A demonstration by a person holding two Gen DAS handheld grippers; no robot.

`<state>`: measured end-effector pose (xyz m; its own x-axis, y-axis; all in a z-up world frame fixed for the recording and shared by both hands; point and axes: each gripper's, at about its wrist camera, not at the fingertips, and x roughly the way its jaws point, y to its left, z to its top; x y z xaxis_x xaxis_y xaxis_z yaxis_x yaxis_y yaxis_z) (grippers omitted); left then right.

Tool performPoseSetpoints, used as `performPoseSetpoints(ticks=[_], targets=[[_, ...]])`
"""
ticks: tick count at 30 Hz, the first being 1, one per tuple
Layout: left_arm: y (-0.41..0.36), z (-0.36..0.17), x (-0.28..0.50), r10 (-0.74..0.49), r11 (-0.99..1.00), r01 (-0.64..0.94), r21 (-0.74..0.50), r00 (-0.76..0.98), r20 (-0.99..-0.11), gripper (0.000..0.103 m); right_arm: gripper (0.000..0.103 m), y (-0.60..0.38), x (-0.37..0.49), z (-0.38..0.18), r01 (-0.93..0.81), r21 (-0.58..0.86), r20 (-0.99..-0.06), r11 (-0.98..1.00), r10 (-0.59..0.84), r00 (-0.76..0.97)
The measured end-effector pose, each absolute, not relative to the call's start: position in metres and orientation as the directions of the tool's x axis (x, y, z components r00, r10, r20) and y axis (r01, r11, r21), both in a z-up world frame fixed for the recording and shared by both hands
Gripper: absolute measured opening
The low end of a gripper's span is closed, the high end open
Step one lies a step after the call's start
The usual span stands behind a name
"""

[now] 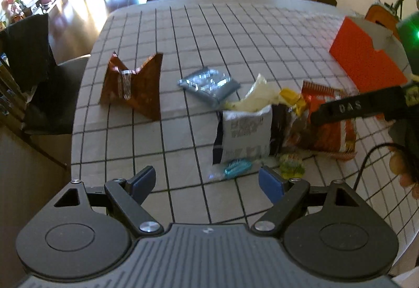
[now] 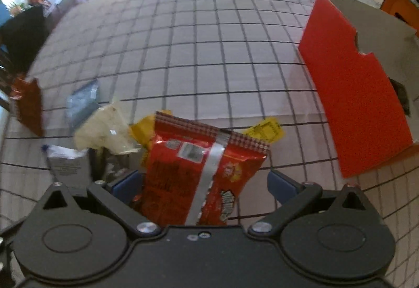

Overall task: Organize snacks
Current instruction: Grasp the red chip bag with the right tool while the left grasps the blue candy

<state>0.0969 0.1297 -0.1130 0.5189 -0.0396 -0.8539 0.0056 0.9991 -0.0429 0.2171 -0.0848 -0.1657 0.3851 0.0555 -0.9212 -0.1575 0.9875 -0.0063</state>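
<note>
A heap of snacks lies on the checked tablecloth (image 1: 183,34): a red chip bag (image 2: 199,170), a grey-white packet (image 1: 246,136), a cream bag (image 1: 256,97) and a yellow packet (image 1: 290,99). My right gripper (image 2: 204,184) is open and straddles the red bag; its left pad is at the bag's edge, the right pad stands apart. One of its black fingers (image 1: 353,107) shows over the red bag (image 1: 332,136) in the left wrist view. My left gripper (image 1: 207,182) hangs open and holds nothing. Just beyond its fingertips lies a small blue candy (image 1: 237,169).
A brown-red bag (image 1: 136,86) and a silvery blue packet (image 1: 209,85) lie apart to the left. An orange open-topped box (image 2: 353,94) stands at the right. A green-yellow candy (image 1: 292,166) lies near the heap. Dark chairs (image 1: 52,83) stand by the table's left edge.
</note>
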Motion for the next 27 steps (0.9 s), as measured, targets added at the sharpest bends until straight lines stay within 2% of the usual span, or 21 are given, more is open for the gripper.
performPoseSetpoints(ticks=[6, 10, 14, 17, 19, 21, 23, 24, 27], targets=[[0.129, -0.127, 0.103, -0.080, 0.996, 0.067, -0.054, 0.486, -0.870, 0.086, 0.101, -0.079, 0.223, -0.177, -0.125, -0.011, -0.935, 0.992, 0.035, 0.353], [0.122, -0.133, 0.110, -0.117, 0.989, 0.133, -0.059, 0.491, -0.863, 0.086, 0.092, -0.077, 0.226, -0.181, -0.124, -0.019, -0.940, 0.992, 0.025, 0.341], [0.119, -0.140, 0.118, -0.108, 0.984, 0.178, -0.023, 0.488, -0.866, 0.086, 0.088, -0.079, 0.223, -0.181, -0.138, -0.009, -0.937, 0.990, 0.040, 0.346], [0.121, -0.143, 0.124, -0.128, 0.979, 0.203, -0.033, 0.478, -0.869, 0.085, 0.075, -0.082, 0.223, -0.180, -0.150, 0.004, -0.935, 0.989, 0.057, 0.351], [0.123, -0.145, 0.128, -0.153, 0.973, 0.223, -0.053, 0.460, -0.874, 0.078, 0.074, -0.084, 0.223, -0.180, -0.162, 0.015, -0.933, 0.987, 0.072, 0.352], [0.125, -0.149, 0.132, -0.167, 0.970, 0.236, -0.066, 0.438, -0.883, 0.062, 0.074, -0.087, 0.223, -0.179, -0.165, 0.026, -0.932, 0.986, 0.084, 0.354], [0.125, -0.152, 0.136, -0.184, 0.964, 0.251, -0.081, 0.418, -0.890, 0.054, 0.074, -0.091, 0.222, -0.178, -0.163, 0.038, -0.931, 0.986, 0.094, 0.353], [0.125, -0.153, 0.137, -0.195, 0.961, 0.260, -0.091, 0.410, -0.891, 0.050, 0.074, -0.093, 0.221, -0.177, -0.159, 0.044, -0.930, 0.986, 0.099, 0.353], [0.124, -0.155, 0.140, -0.233, 0.949, 0.292, -0.119, 0.393, -0.890, 0.049, 0.074, -0.101, 0.219, -0.174, -0.145, 0.060, -0.927, 0.988, 0.109, 0.359]])
